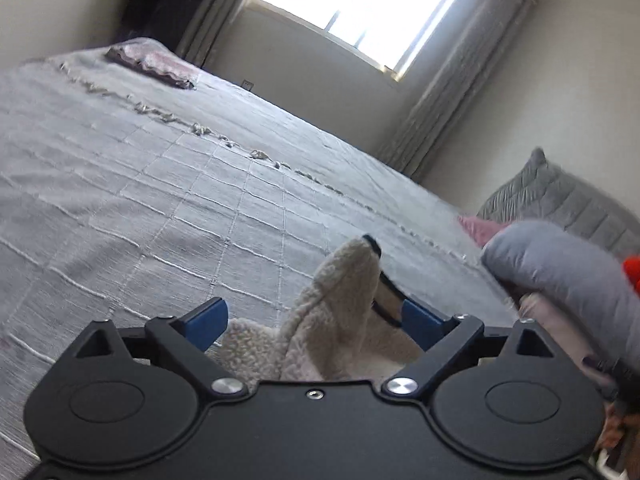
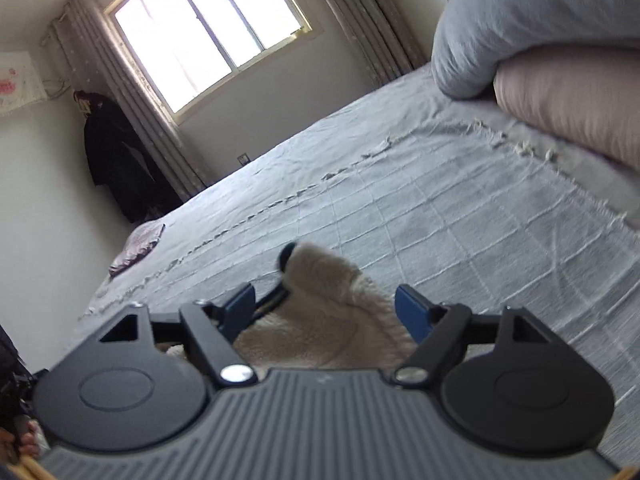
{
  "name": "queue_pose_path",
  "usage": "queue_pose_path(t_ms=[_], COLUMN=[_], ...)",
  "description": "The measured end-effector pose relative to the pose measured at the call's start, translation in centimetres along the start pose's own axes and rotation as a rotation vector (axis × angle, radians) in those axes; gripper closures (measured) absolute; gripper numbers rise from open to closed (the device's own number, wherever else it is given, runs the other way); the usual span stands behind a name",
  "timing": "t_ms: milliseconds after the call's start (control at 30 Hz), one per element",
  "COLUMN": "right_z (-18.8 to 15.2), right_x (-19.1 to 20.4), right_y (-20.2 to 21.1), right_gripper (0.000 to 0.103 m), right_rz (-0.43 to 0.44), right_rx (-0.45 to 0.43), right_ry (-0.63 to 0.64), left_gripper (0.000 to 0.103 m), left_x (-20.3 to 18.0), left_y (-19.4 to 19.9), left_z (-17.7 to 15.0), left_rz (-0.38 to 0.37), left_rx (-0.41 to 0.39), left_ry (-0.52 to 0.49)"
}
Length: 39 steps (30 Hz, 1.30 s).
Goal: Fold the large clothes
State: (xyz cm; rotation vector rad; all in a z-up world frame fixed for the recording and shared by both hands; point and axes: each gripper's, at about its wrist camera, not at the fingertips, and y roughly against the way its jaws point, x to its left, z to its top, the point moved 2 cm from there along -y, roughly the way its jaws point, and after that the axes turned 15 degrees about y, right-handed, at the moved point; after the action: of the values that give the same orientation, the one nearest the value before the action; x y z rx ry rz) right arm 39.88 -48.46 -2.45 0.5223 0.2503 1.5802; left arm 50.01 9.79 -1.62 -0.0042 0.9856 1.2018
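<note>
A cream fleece garment with black trim (image 1: 340,320) bunches up between the blue fingers of my left gripper (image 1: 316,322). The jaws stand wide apart around the cloth and do not pinch it. The same fleece garment (image 2: 324,312) rises between the blue fingers of my right gripper (image 2: 328,314), whose jaws are also wide apart. Both grippers are low over the grey checked bedspread (image 1: 160,184), which also shows in the right wrist view (image 2: 440,216). The rest of the garment is hidden under the gripper bodies.
A folded pink-purple cloth (image 1: 156,65) lies at the bed's far corner, also seen in the right wrist view (image 2: 138,249). Rolled grey and pink bedding (image 2: 552,56) is stacked at the head end, with a grey quilted pillow (image 1: 560,204). A window (image 2: 204,28), curtains and a hanging dark coat (image 2: 120,160) stand beyond the bed.
</note>
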Motion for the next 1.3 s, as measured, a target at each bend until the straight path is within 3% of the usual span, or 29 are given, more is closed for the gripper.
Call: queue_pose_path(t_ms=[67, 133, 200, 233, 300, 367, 467, 533, 600, 667, 700, 733, 800, 867, 900, 933, 967, 1000, 1067, 1133, 1200, 1300], right_z=[-0.2, -0.7, -1.1, -1.3, -1.5, -1.6, -2.0, -1.9, -1.7, -1.2, -1.0, -0.7, -0.4, -0.3, -0.4, -0.7, -1.0, -1.1, -0.8, 0.5, 1.6, 1.9], right_x=[2.7, 5.6, 7.5, 8.1, 7.8, 6.3, 4.3, 3.6, 2.9, 2.5, 2.4, 2.4, 1.8, 1.6, 1.6, 1.9, 2.2, 2.5, 3.0, 1.8, 1.0, 1.2], right_y=[-1.3, -3.6, -6.0, -7.4, -9.6, -11.1, -12.5, -12.3, -11.4, -10.5, -9.9, -9.3, -8.5, -9.4, -10.2, -11.2, -12.0, -12.1, -10.5, -9.3, -9.3, -11.7], right_gripper=[0.03, 0.045, 0.054, 0.054, 0.054, 0.054, 0.055, 0.067, 0.068, 0.068, 0.057, 0.038, 0.026, 0.026, 0.028, 0.047, 0.064, 0.088, 0.092, 0.093, 0.093, 0.093], right_rz=[-0.028, -0.04, -0.089, -0.162, -0.26, -0.298, -0.257, -0.259, -0.248, -0.254, -0.28, -0.287, -0.229, -0.199, -0.189, -0.182, -0.183, -0.189, -0.228, -0.232, -0.228, -0.266], right_rx=[0.044, 0.092, 0.12, 0.136, 0.151, 0.17, 0.203, 0.169, 0.129, 0.105, 0.082, 0.052, 0.021, 0.073, 0.106, 0.146, 0.176, 0.174, 0.054, -0.018, -0.025, 0.026], right_ry=[0.141, 0.261, 0.354, 0.4, 0.454, 0.454, 0.424, 0.385, 0.337, 0.312, 0.318, 0.326, 0.331, 0.34, 0.352, 0.362, 0.368, 0.368, 0.367, 0.271, 0.221, 0.258], left_gripper=[0.011, 0.014, 0.017, 0.027, 0.027, 0.026, 0.027, 0.044, 0.054, 0.055, 0.055, 0.054, 0.054, 0.055, 0.056, 0.061, 0.074, 0.089, 0.091, 0.092, 0.091, 0.086], left_x=[-1.4, -2.6, -3.8, -3.9, -3.2, -1.7, 0.2, 0.9, 1.0, 0.9, 0.8, 0.7, 0.9, 1.3, 1.4, 1.3, 1.2, 1.0, 0.3, -0.4, -0.7, -0.3], left_y=[-1.6, -3.7, -6.0, -7.4, -9.4, -10.8, -11.7, -11.7, -11.3, -10.5, -10.0, -9.5, -9.1, -9.8, -10.1, -10.4, -10.4, -10.3, -8.9, -7.6, -7.8, -10.1], left_z=[-1.1, -2.2, -2.8, -2.9, -2.2, -1.4, -0.7, -0.5, -0.5, -0.4, -0.3, -0.1, 0.2, 0.5, 0.3, 0.1, -0.2, -0.3, -0.4, -0.1, 0.1, -0.2], left_rz=[0.027, 0.037, 0.125, 0.206, 0.286, 0.288, 0.244, 0.186, 0.126, 0.086, 0.055, 0.025, -0.016, -0.01, -0.006, 0.007, 0.007, 0.016, 0.011, -0.015, -0.02, 0.061], left_rx=[0.039, 0.061, 0.022, -0.014, -0.038, 0.007, 0.065, 0.091, 0.11, 0.096, 0.092, 0.09, 0.092, 0.103, 0.12, 0.125, 0.123, 0.115, 0.036, -0.042, -0.068, -0.047], left_ry=[-0.08, -0.136, -0.236, -0.293, -0.309, -0.254, -0.168, -0.103, -0.064, -0.061, -0.05, -0.032, -0.015, -0.006, 0.0, 0.0, -0.007, 0.0, 0.003, 0.0, -0.007, -0.045])
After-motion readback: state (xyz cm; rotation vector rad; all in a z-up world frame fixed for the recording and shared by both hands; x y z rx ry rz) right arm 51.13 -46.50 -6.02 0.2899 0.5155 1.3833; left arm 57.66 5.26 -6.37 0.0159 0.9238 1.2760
